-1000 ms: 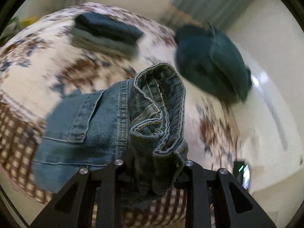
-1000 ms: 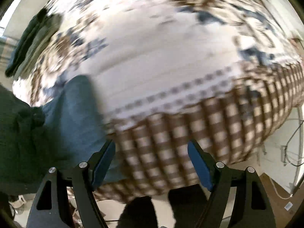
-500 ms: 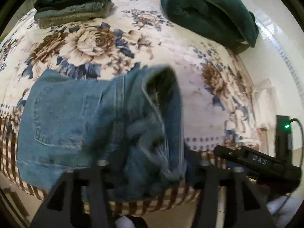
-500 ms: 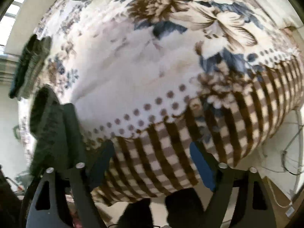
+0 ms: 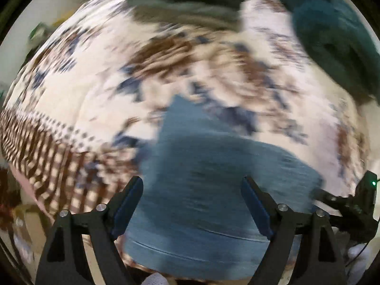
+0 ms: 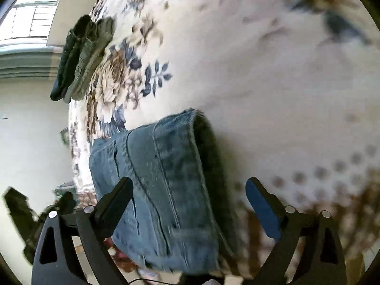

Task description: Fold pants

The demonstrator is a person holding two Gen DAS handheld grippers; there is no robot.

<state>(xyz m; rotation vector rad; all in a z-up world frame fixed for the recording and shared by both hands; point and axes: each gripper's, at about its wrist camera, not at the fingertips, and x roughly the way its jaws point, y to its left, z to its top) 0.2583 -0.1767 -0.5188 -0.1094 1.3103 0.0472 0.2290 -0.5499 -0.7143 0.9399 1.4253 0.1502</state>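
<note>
And the denim was out of the left hand-held gripper point(image 5: 192, 204)! A second before, those jaws were clenched on a bunched waistband held up off the bed; now they were spreading apart with nothing pressed between the pads, and the jeans point(image 5: 213, 190) lay flat beneath them, at the near edge of the floral bedspread point(image 5: 99, 90). The right hand-held gripper point(image 6: 187, 204) was released too, jaws widening, hovering over the same jeans, which the right wrist view showed as a folded bundle with its thick fold edge on the right. A moment earlier that gripper had only checked bedspread border ahead of it. By my read, a fold had just been laid down and both grippers were lining up for the next hold or a tidy-up. Far across the bed sat a stack of folded pants point(image 6: 80, 57), and a dark green heap point(image 5: 332, 38) at far right.
</note>
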